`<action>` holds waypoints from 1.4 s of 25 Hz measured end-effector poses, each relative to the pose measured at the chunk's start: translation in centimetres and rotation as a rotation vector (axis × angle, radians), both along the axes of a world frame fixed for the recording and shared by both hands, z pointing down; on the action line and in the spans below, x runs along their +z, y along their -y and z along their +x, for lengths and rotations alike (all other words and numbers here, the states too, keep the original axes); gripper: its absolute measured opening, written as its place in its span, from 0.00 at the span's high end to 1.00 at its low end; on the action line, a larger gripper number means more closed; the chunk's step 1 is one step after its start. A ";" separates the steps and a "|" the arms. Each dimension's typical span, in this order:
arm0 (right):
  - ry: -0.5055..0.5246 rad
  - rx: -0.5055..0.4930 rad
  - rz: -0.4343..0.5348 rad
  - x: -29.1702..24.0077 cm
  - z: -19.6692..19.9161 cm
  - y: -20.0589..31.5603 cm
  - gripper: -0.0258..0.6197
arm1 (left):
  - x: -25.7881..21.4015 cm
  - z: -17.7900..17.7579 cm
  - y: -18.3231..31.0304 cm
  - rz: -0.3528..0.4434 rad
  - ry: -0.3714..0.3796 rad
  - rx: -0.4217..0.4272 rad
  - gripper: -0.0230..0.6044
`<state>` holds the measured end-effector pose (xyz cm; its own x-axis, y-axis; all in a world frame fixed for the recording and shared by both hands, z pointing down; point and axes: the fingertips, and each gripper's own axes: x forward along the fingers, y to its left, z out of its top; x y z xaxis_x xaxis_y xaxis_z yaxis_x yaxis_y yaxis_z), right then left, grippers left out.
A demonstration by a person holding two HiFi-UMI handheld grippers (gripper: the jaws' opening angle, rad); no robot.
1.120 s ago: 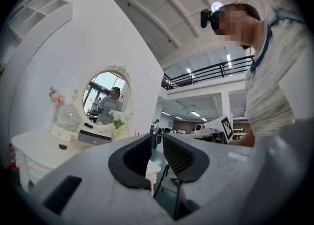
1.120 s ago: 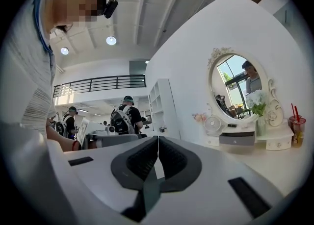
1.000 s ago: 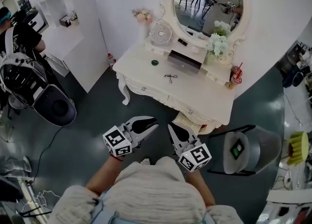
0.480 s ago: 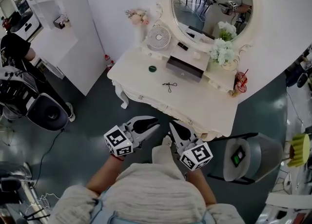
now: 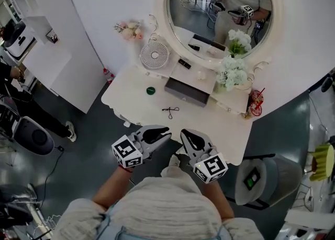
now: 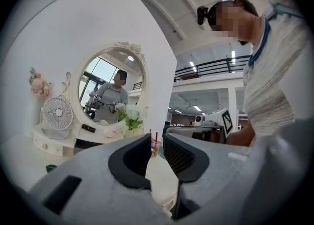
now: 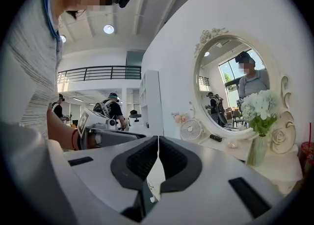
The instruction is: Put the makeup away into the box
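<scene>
The white dressing table [image 5: 209,121] holds a grey open box [image 5: 186,91] below the mirror. In front of the box lie a small green round piece [image 5: 151,90] and a thin dark tool [image 5: 170,111]. A black piece [image 5: 184,63] rests on the shelf by the fan. My left gripper [image 5: 163,134] hovers off the table's near edge, open, with nothing between its jaws [image 6: 157,143]. My right gripper [image 5: 185,136] is beside it, shut and empty, its pads meeting in a thin line [image 7: 158,143]. Both point level toward the table.
A white fan [image 5: 154,55], a vase of white flowers [image 5: 233,71] and a red cup with straws [image 5: 255,103] stand along the table's back. A grey stool [image 5: 264,173] is at the right. A white shelf unit [image 5: 47,50] and people stand at the left.
The dressing table has come closer and now lies just ahead of both grippers. The grippers keep the same pose, left open and right shut.
</scene>
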<state>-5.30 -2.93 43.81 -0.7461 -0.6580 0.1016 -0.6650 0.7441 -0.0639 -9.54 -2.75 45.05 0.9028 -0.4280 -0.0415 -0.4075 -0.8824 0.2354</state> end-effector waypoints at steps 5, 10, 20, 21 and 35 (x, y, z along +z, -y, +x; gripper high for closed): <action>-0.011 -0.003 0.011 -0.5 2.7 4.4 0.94 | -0.8 3.3 4.7 0.020 0.019 0.016 0.83; -0.008 -0.002 0.031 -1.0 5.0 8.0 0.94 | -0.9 5.8 8.6 0.016 0.022 0.009 0.83; 0.000 0.015 0.011 0.0 7.1 10.5 0.94 | 0.2 7.9 11.3 0.012 0.064 -0.010 0.83; 0.003 0.024 0.010 0.0 7.3 10.7 0.94 | 0.3 7.9 11.7 0.014 0.077 -0.014 0.83; 0.030 0.106 -0.018 0.9 7.4 12.2 0.94 | 2.3 8.7 17.6 0.034 0.277 0.024 0.82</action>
<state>2.13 -15.09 44.67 -0.6752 -0.7318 0.0927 -0.7376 0.6682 -0.0977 -0.83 -20.34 47.36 0.8917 -0.4088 0.1945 -0.4310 -0.8980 0.0884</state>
